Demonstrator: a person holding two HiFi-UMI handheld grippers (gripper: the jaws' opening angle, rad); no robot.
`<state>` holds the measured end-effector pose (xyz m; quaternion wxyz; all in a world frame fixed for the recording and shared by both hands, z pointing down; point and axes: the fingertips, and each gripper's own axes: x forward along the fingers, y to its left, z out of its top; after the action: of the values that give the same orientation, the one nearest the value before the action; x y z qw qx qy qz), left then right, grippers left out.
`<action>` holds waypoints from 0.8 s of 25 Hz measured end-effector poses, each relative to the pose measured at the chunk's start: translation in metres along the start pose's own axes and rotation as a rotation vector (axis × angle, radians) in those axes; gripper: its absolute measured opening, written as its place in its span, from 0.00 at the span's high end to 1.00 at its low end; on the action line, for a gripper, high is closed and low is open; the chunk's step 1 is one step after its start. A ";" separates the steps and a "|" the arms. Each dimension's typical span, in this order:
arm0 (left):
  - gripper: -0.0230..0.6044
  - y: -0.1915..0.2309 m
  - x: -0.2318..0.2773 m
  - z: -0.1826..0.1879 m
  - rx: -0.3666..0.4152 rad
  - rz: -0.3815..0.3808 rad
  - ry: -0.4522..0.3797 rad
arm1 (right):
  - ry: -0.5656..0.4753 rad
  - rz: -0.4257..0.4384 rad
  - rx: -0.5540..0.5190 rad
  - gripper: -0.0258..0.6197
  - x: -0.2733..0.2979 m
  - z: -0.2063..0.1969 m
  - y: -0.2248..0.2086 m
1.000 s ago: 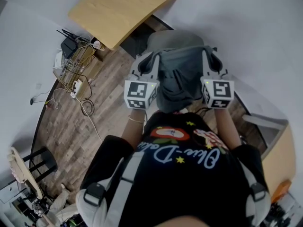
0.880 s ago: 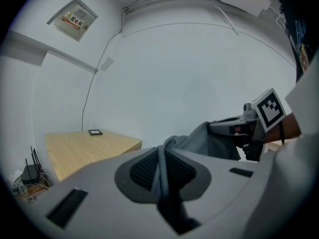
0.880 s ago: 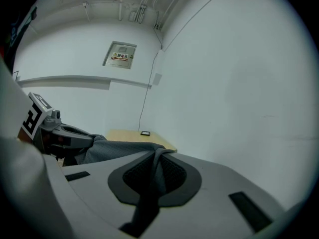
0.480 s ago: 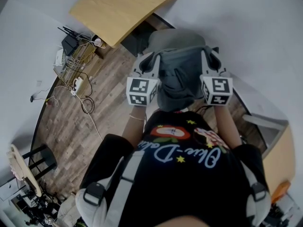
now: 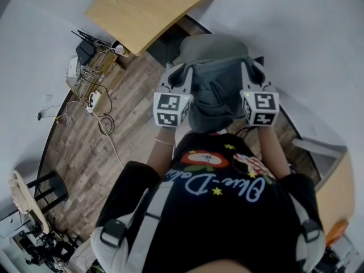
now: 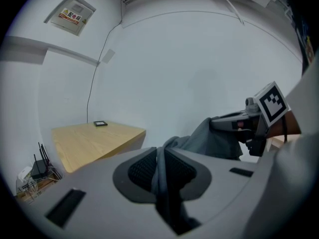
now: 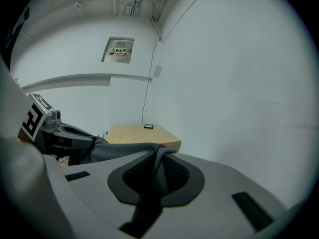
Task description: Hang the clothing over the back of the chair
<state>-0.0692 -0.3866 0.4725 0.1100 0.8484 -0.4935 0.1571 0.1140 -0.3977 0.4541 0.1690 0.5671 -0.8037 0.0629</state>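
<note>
A grey garment (image 5: 216, 92) hangs stretched between my two grippers, in front of the person's chest. My left gripper (image 5: 182, 70) is shut on its left edge, and cloth (image 6: 160, 166) is pinched between the pads. My right gripper (image 5: 251, 68) is shut on the right edge, with a fold (image 7: 155, 168) running through the jaws. Under the garment stands a grey padded chair (image 5: 211, 45), mostly hidden by the cloth. Each gripper view shows the other gripper, the right gripper (image 6: 249, 126) and the left gripper (image 7: 60, 133), with the garment (image 7: 119, 151) sagging between them.
A light wooden desk (image 5: 151, 10) stands beyond the chair against the white wall. A router and tangled cables (image 5: 91, 81) lie on the wood floor at left. A black stool (image 5: 48, 192) is at lower left. Another desk edge (image 5: 335, 189) is at right.
Both grippers have sunk a little toward the chair with the garment still stretched between them. Neither grip has changed.
</note>
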 end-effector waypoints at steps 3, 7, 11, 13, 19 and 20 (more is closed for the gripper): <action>0.92 0.000 0.000 -0.006 -0.007 0.005 0.013 | 0.005 0.011 0.006 0.94 0.001 -0.004 0.002; 0.92 -0.004 -0.002 -0.013 -0.003 0.005 0.024 | 0.002 0.029 0.025 0.94 -0.003 -0.003 0.007; 0.92 -0.003 -0.008 -0.013 -0.018 0.010 0.036 | 0.014 0.040 0.020 0.93 -0.003 -0.002 0.011; 0.92 -0.002 -0.010 -0.008 -0.018 0.016 0.024 | 0.016 0.053 0.019 0.92 -0.004 -0.002 0.015; 0.92 -0.007 -0.012 0.000 0.002 0.020 -0.005 | 0.041 0.071 0.007 0.89 -0.007 -0.013 0.018; 0.92 -0.006 -0.014 0.000 0.000 0.021 -0.002 | 0.047 0.071 0.005 0.89 -0.007 -0.014 0.019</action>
<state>-0.0700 -0.3725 0.4670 0.1078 0.8434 -0.5023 0.1575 0.1014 -0.3806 0.4659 0.1841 0.5371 -0.8189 0.0840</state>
